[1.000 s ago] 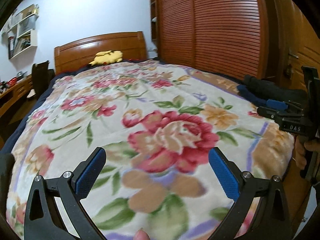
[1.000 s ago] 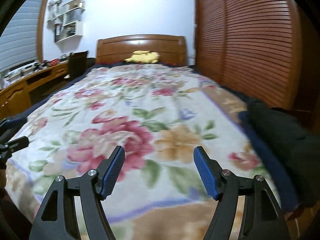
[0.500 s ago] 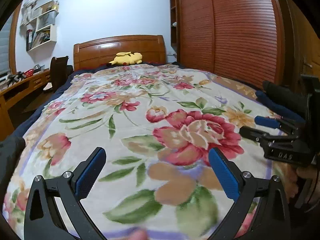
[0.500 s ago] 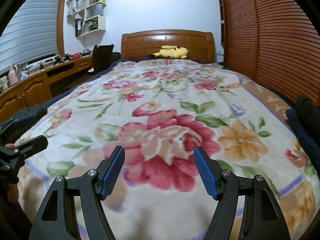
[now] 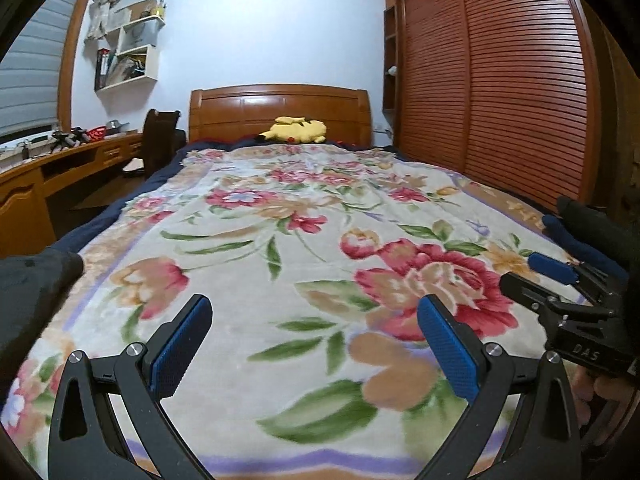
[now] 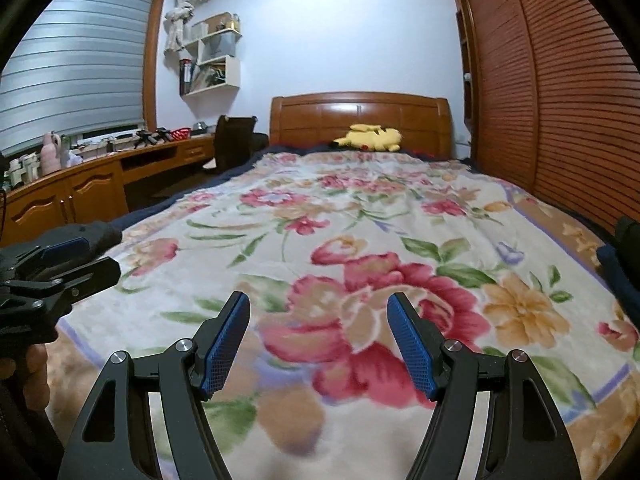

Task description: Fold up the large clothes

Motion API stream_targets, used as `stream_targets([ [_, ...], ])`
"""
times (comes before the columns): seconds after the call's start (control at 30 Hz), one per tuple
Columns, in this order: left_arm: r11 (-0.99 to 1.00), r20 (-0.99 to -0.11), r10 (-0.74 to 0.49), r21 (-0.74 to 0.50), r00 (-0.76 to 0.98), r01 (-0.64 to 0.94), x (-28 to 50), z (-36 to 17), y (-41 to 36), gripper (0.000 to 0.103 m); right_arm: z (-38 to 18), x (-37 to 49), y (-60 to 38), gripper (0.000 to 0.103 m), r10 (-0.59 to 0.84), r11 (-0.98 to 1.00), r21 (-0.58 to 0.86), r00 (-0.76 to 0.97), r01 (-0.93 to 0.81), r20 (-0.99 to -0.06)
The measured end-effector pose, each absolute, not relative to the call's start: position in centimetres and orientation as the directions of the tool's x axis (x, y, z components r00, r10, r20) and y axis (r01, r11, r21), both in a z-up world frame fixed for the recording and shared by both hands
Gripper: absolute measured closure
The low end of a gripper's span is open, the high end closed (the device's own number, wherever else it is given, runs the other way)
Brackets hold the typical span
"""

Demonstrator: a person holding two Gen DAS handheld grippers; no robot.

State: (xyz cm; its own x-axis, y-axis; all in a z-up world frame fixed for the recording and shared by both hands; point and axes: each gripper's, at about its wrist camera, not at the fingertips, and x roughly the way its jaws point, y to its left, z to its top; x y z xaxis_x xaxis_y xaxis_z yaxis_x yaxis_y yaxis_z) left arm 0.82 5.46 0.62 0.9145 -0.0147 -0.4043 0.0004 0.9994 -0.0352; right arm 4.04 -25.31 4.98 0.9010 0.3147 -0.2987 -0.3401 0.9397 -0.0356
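The bed point(image 5: 120, 216) fills nearly everything in front of me, spread with a floral blanket point(image 5: 304, 248) that lies flat from the foot end up toward the wooden headboard point(image 5: 276, 108). Along the right side runs the slatted wardrobe point(image 5: 500, 80); on the other side a long wooden table point(image 6: 80, 184) stands under the window blind point(image 6: 72, 60), with a dark chair point(image 6: 234, 140) pulled up to it and white wall shelves point(image 6: 212, 60) above.

The clothes I have to fold look to be the dark garment point(image 5: 592, 224) lying at the blanket's right edge, with a dark blue piece just beside it; I cannot tell whether they are one item or two. A second dark bundle point(image 5: 28, 288) sits at the left edge of the bed, close to my left side, blurred and hard to make out.

A yellow plush toy point(image 5: 294, 131) rests against the headboard, well apart from everything else.

My left hand-held gripper point(image 5: 314, 344) hovers over the foot of the blanket, its blue pads spread wide with nothing between them. My right hand-held gripper point(image 6: 318, 340) is likewise spread apart and empty, above the big red rose. Each shows at the edge of the other's view, gripped in my hand point(image 6: 28, 376).
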Motion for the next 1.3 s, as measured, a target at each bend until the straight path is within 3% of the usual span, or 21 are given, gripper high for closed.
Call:
stream_targets([
  [0.4,0.998,-0.411,0.031,-0.030,0.911,-0.048,-0.1,-0.9,6.9,0.001,2.9,5.4,-23.7,0.030,0.265,0.946,-0.113,0.926,-0.303,-0.268],
  [1.3,0.999,-0.402,0.036,-0.021,0.915,-0.048,-0.4,-1.1,6.9,0.001,2.4,7.6,-24.3,0.030,0.270,0.954,-0.052,0.920,-0.296,-0.283],
])
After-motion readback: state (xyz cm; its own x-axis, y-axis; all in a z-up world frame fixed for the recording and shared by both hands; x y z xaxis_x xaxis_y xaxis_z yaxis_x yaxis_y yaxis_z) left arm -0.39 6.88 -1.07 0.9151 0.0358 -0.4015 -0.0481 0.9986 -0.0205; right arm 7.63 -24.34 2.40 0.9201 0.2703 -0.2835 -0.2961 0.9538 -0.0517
